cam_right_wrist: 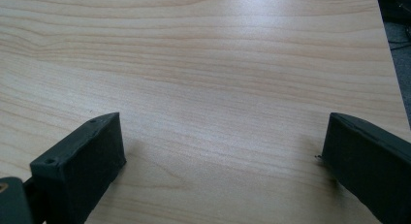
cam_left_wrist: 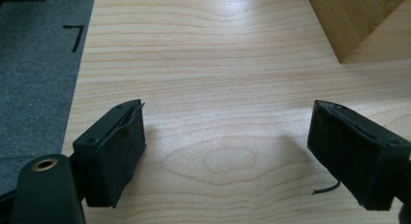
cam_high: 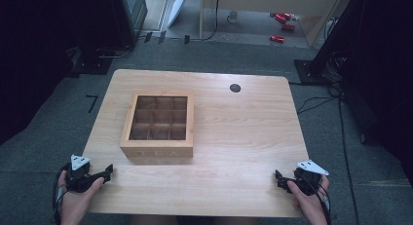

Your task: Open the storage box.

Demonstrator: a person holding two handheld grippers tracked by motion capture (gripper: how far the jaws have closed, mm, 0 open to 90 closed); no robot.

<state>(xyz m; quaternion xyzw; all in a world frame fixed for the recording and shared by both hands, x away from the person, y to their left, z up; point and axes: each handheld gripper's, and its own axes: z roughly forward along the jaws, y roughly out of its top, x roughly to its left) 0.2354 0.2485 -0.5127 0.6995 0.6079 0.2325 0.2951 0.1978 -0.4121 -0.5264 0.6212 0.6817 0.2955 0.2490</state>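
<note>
Jaws of both grippers are held wide apart, with nothing but bare wood seen between them. Largest in the scene is the table [cam_high: 243,152], a pale wooden top on grey carpet [cam_high: 44,137]. On its left half a wooden box [cam_high: 158,125] is set, glass-lidded, with nine compartments seen through the pane; whether anything lies in them cannot be told. "TEA" is read on the box's near wall, faintly. A small black round disc [cam_high: 235,87] is seen near the table's far edge, well apart from the box.

At the near left corner the left gripper [cam_high: 108,172] is held low over the wood by a hand [cam_high: 78,200], and the box stands just beyond it, to its right; in the left gripper view a corner of the box [cam_left_wrist: 354,20] is seen at the upper right, apart from the pads. At the near right corner the right gripper [cam_high: 278,178] is held by the other hand [cam_high: 307,200], well apart from the box, with open tabletop between. No obstacle is seen between either gripper and the box.

Beyond the table, red items [cam_high: 281,20] lie on the floor, too small to be identified, and a black tape mark [cam_high: 91,102] is stuck to the carpet.
</note>
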